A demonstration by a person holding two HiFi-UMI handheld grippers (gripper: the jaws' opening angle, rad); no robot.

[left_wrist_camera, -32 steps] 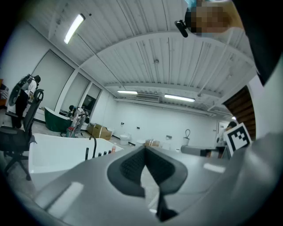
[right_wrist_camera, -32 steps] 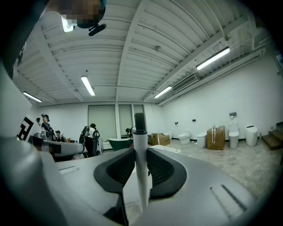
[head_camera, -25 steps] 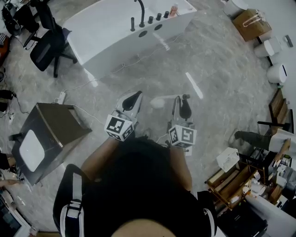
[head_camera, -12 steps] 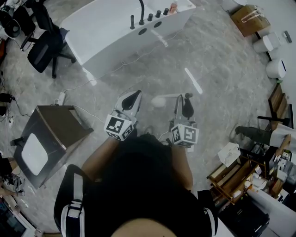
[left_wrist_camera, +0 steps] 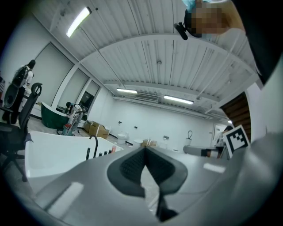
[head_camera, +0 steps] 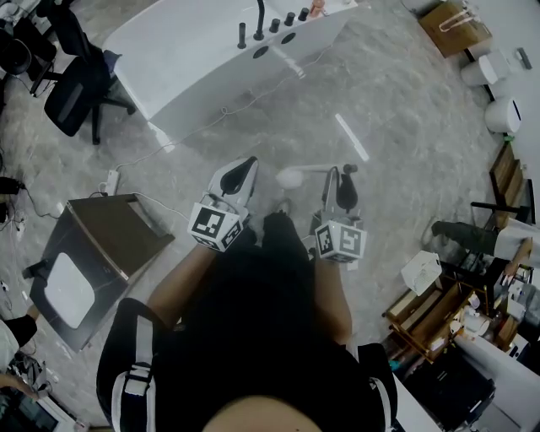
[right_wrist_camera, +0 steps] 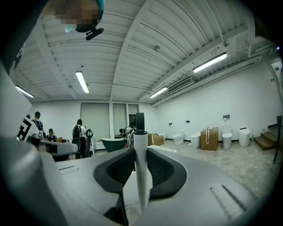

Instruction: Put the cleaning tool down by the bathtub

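Note:
The cleaning tool (head_camera: pixel 291 177) has a white rounded head and a thin white handle, and it hangs crosswise above the marble floor. My right gripper (head_camera: pixel 340 187) is shut on the handle. In the right gripper view the white handle (right_wrist_camera: pixel 141 172) stands upright between the pads, with a dark cap on top. My left gripper (head_camera: pixel 239 175) is beside it, shut with nothing in it. The white bathtub (head_camera: pixel 190 55) with its black faucet (head_camera: pixel 260 17) lies well ahead at the top of the head view. It also shows low at the left in the left gripper view, bathtub (left_wrist_camera: pixel 53 152).
A black office chair (head_camera: pixel 80 84) stands left of the tub. A brown cabinet (head_camera: pixel 105 245) is at my left, with a power strip (head_camera: pixel 110 180) and its cable on the floor. Toilets (head_camera: pixel 504 114) and a cardboard box (head_camera: pixel 456 29) line the right side, above cluttered wooden racks (head_camera: pixel 439 321).
The whole view has shifted a little as the person walks. A leg has come forward between the grippers. Both grippers keep their places and the right one still holds the tool.

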